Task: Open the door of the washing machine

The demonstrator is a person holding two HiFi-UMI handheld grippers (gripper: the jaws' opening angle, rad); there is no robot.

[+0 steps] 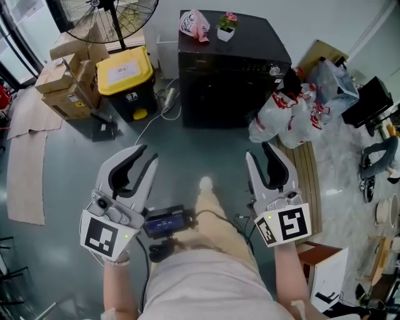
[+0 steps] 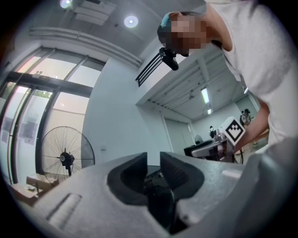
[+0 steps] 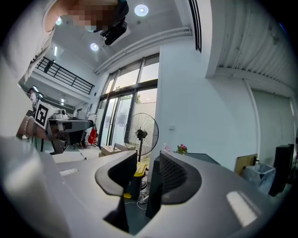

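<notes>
The black washing machine (image 1: 231, 69) stands at the far middle of the head view, its dark front facing me; I cannot make out the door's outline. A pink bag (image 1: 194, 25) and a small flower pot (image 1: 226, 28) sit on its top. My left gripper (image 1: 145, 156) hovers over the floor well short of the machine, open with nothing between its fingers. My right gripper (image 1: 259, 152) hangs level with it on the right, also open and empty. In the right gripper view the machine's top (image 3: 200, 156) shows just beyond the jaws.
Left of the machine stand a yellow-lidded bin (image 1: 125, 72), cardboard boxes (image 1: 65, 81) and a floor fan (image 1: 103, 19). White plastic bags (image 1: 290, 115) and a slatted wooden board (image 1: 306, 175) lie to its right. A cable (image 1: 156, 119) trails on the floor.
</notes>
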